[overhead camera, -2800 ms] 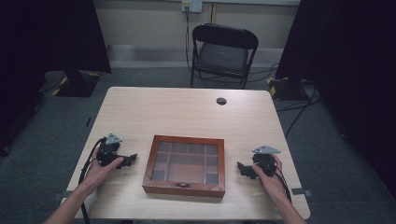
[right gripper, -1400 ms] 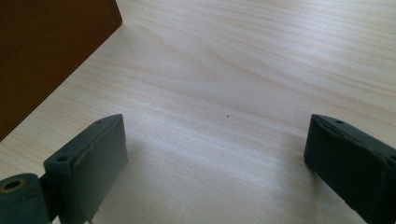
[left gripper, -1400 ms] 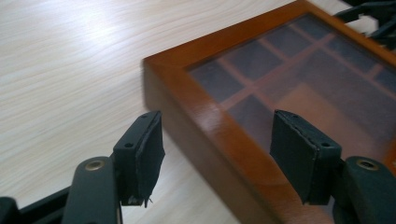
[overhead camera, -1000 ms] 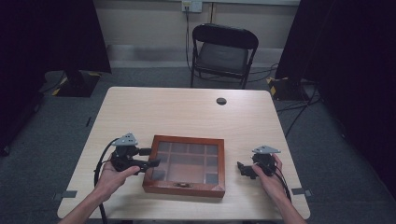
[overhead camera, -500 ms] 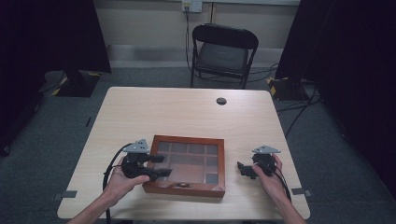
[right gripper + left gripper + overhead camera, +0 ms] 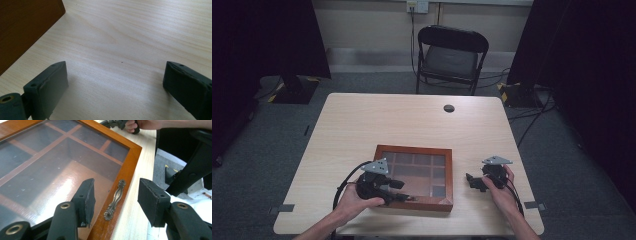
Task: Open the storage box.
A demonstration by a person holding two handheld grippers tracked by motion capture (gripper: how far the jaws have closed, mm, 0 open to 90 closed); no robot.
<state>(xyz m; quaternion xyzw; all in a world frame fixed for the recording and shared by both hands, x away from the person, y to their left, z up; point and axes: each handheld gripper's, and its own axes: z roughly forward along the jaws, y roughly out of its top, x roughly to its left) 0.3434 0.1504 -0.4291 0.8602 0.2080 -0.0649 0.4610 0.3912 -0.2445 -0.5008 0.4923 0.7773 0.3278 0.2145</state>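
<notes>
Black rubber pads of the left gripper [image 6: 113,203] stand apart, released, straddling a small brass handle [image 6: 115,199] on the near rail of the wooden box [image 6: 414,176]; one jaw hangs over the glass lid [image 6: 47,167], the other past the box's edge above the table [image 6: 362,125]. Neither pad touches the handle. From above, that gripper sits at the box's 7 o'clock corner. At the box's 3 o'clock, well apart, the right gripper [image 6: 472,181] rests with jaws wide, grasping nothing, bare tabletop between them. A chair [image 6: 449,55] stands beyond the table at 12 o'clock.
</notes>
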